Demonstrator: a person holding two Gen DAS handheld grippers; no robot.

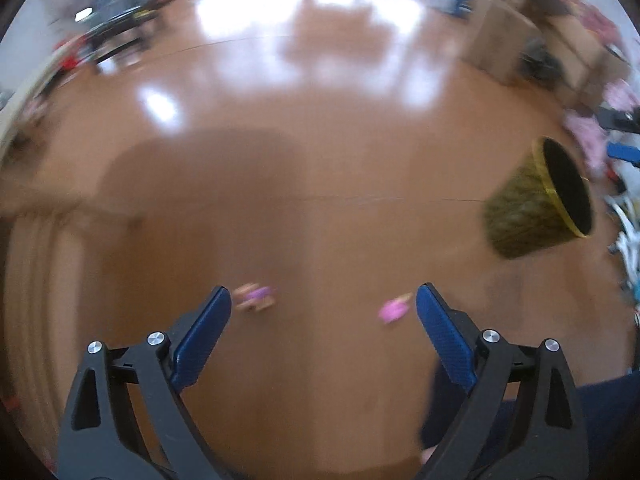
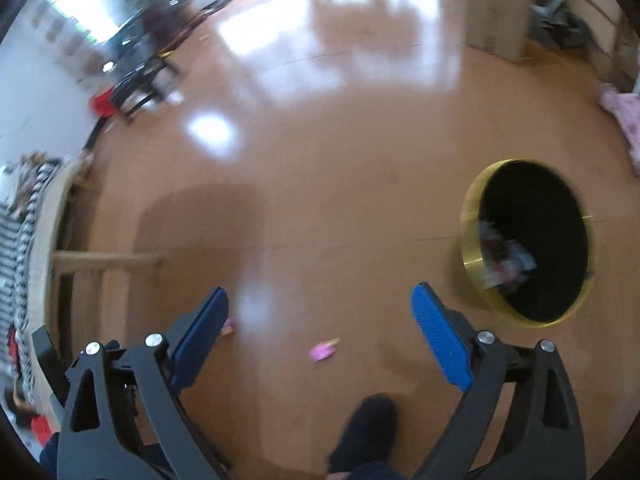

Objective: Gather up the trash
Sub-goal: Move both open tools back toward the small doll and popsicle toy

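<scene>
Two small pink wrappers lie on the brown floor. In the left wrist view one wrapper (image 1: 255, 297) lies by the left finger and the other wrapper (image 1: 395, 309) by the right finger. My left gripper (image 1: 323, 308) is open and empty above them. In the right wrist view a pink wrapper (image 2: 323, 351) lies between the fingers and another wrapper (image 2: 228, 327) peeks from behind the left finger. My right gripper (image 2: 320, 310) is open and empty. A gold-rimmed woven bin (image 2: 472, 236) stands at the right with trash inside; it also shows in the left wrist view (image 1: 524, 216).
A wooden furniture frame (image 2: 104, 262) and a checkered cloth (image 2: 24, 216) are at the left. Cardboard boxes (image 2: 496, 12) stand at the far right. Pink cloth (image 2: 624, 116) lies beyond the bin. A dark shoe (image 2: 366, 432) is at the bottom.
</scene>
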